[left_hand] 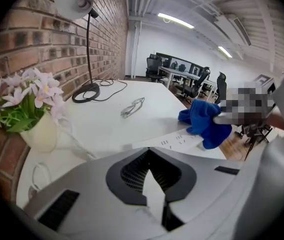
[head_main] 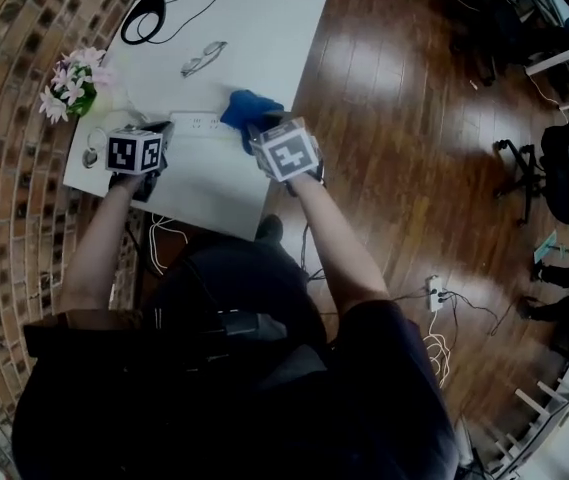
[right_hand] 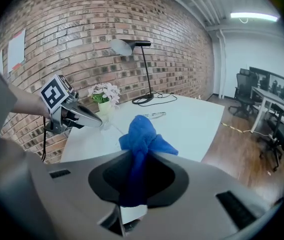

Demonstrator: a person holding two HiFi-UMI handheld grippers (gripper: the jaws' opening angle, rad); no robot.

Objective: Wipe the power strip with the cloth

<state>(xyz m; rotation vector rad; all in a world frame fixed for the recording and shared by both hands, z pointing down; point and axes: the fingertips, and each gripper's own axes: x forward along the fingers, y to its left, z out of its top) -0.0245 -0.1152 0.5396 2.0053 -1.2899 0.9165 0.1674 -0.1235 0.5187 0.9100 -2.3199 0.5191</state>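
The white power strip (head_main: 196,123) lies on the white table (head_main: 264,28), near its front. In the left gripper view the power strip (left_hand: 174,141) runs just beyond my jaws. The bunched blue cloth (head_main: 249,108) hangs over the strip's right end, and my right gripper (head_main: 259,126) is shut on it. Seen from the right gripper (right_hand: 134,159), the cloth (right_hand: 142,134) fills the jaws and hides the strip. At the strip's left end my left gripper (head_main: 164,128) is shut and empty; its tips (left_hand: 149,151) meet with nothing between them. The left gripper (right_hand: 98,123) also shows in the right gripper view.
Eyeglasses (head_main: 204,58) lie mid-table. A desk lamp's black base and cord (head_main: 144,18) sit at the far end. A vase of pink flowers (head_main: 72,83) and a white cable loop (head_main: 92,155) are at the left edge by the brick wall. Office chairs (head_main: 554,168) stand on the wooden floor.
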